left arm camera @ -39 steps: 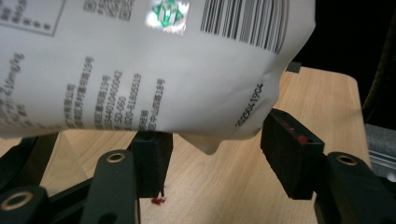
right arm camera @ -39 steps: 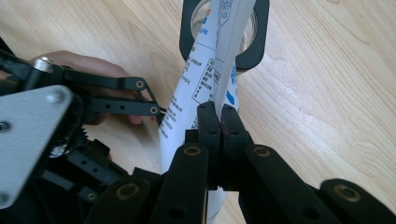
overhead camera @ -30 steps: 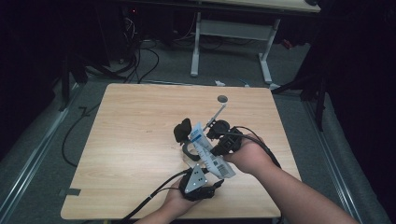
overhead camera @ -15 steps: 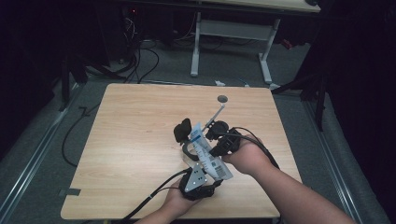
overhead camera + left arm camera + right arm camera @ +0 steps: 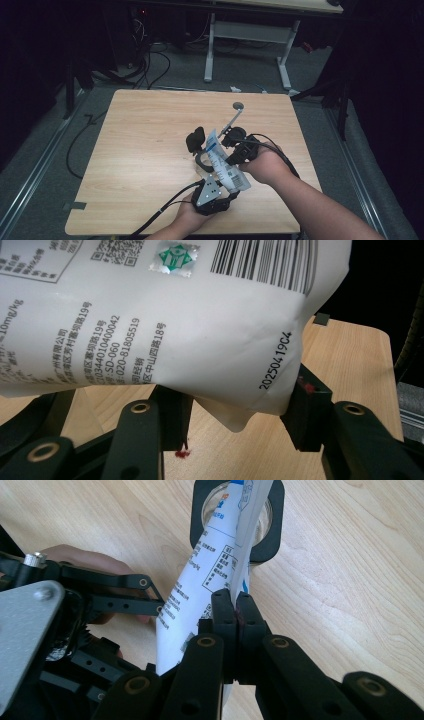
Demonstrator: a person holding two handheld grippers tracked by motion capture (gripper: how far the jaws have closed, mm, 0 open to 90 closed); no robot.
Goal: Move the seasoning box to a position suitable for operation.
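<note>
From above, your white printed pouch (image 5: 224, 162) slants over the middle of the pale wood-grain table (image 5: 140, 145), between your left gripper (image 5: 200, 150) and right gripper (image 5: 235, 145).

Along your left gripper (image 5: 235, 415), the glossy, creased pouch (image 5: 165, 325) sags between jaws that have just been closing; whether their pads press it is unclear.

Your right gripper (image 5: 235, 610) is clenched on the pouch's (image 5: 200, 590) thin edge, before a black-rimmed ring (image 5: 272, 530).
</note>
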